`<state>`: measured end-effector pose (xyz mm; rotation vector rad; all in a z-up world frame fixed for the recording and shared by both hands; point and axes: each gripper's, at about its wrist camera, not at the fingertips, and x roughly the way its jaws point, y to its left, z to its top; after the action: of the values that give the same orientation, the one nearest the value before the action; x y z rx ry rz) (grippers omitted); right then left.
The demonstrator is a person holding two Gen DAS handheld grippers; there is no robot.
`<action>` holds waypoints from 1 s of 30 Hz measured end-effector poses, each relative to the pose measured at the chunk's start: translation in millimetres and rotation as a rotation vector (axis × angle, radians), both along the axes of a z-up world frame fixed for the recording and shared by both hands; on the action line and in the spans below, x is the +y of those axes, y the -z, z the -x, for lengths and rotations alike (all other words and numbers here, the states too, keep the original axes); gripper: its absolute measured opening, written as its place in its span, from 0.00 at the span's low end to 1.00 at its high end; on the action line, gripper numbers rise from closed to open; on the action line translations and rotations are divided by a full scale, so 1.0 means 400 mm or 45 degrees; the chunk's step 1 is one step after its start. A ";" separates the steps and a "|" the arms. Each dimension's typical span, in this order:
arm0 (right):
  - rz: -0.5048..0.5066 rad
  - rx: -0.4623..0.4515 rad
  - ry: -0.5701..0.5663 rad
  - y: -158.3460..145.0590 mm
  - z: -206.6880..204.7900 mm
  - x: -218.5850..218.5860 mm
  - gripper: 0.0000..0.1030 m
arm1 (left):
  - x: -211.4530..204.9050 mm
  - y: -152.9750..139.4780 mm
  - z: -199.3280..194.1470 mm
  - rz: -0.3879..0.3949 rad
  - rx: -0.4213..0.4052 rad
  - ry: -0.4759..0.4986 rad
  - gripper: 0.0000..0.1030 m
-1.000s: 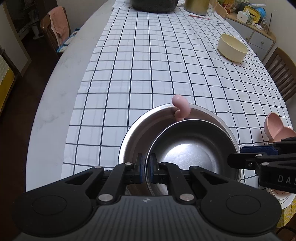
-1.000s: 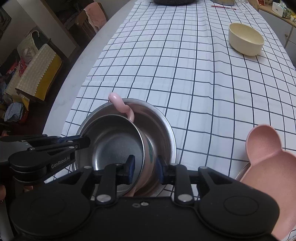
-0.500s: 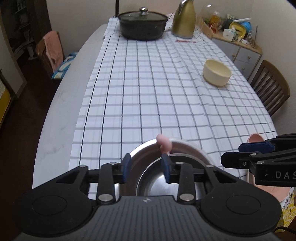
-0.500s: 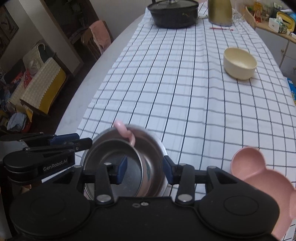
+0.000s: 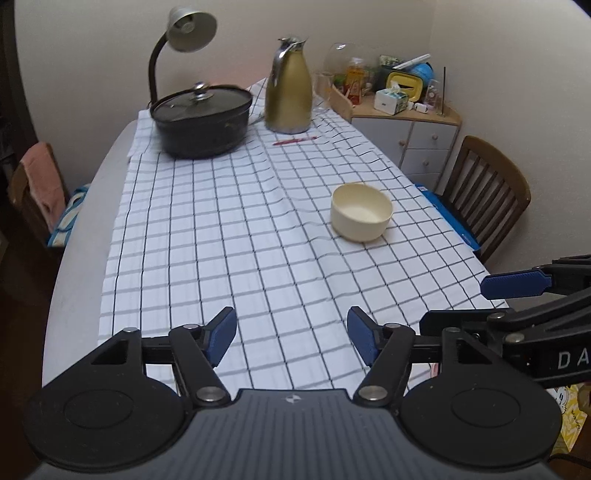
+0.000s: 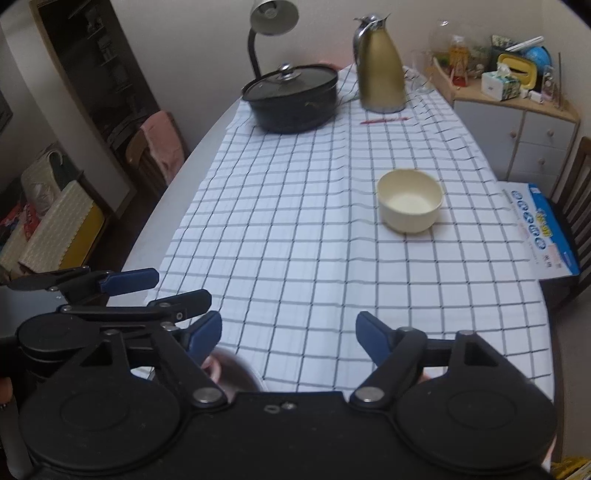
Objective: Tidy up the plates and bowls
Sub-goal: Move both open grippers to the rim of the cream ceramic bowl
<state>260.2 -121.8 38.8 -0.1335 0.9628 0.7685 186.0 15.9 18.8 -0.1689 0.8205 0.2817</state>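
A cream bowl [image 5: 361, 212] [image 6: 410, 205] stands alone on the checked tablecloth [image 5: 240, 240], far ahead and to the right of both grippers. My left gripper [image 5: 291, 334] hangs above the cloth, its jaws opening with nothing between them. My right gripper [image 6: 289, 334] is also lifted, jaws opening and empty. Just below its left finger, the rim of the steel bowl stack [image 6: 236, 373] with a pink handle shows at the near table edge; most of it is hidden by the gripper body. Each gripper also shows in the other's view: the right gripper [image 5: 517, 291], the left gripper [image 6: 136, 286].
A black lidded pot [image 5: 201, 122], a gold thermos jug [image 5: 289, 98] and a red pen [image 5: 294, 140] sit at the far end under a desk lamp [image 5: 186, 26]. A wooden chair [image 5: 484, 192] and a cluttered cabinet [image 5: 406, 122] stand right; another chair with a pink cloth [image 6: 159, 147] left.
Both grippers let go of the steel bowl's rim, spread their jaws and rose away from it. The stacked bowls dropped out of the left view and nearly out of the right.
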 end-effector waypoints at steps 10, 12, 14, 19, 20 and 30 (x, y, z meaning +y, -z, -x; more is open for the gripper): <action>0.045 -0.024 0.149 -0.009 -0.150 -0.018 0.96 | 0.052 0.021 -0.189 0.060 0.039 0.049 0.69; 0.064 -0.034 0.175 -0.005 -0.182 -0.014 0.96 | 0.062 0.024 -0.230 0.059 0.047 0.053 0.69; 0.075 -0.034 0.195 0.002 -0.215 -0.010 0.96 | 0.070 0.026 -0.271 0.049 0.052 0.061 0.69; 0.112 -0.043 0.253 0.023 -0.301 0.001 0.96 | 0.095 0.031 -0.384 0.039 0.057 0.067 0.69; 0.117 -0.048 0.263 0.028 -0.322 0.003 0.96 | 0.102 0.034 -0.407 0.050 0.061 0.069 0.69; 0.215 -0.056 0.317 0.098 -0.491 0.029 0.96 | 0.155 0.107 -0.614 0.078 0.121 0.069 0.69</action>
<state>456.8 -110.3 -0.6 -0.1731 0.9804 0.4536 431.4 77.8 -23.9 -0.1917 0.9267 0.2149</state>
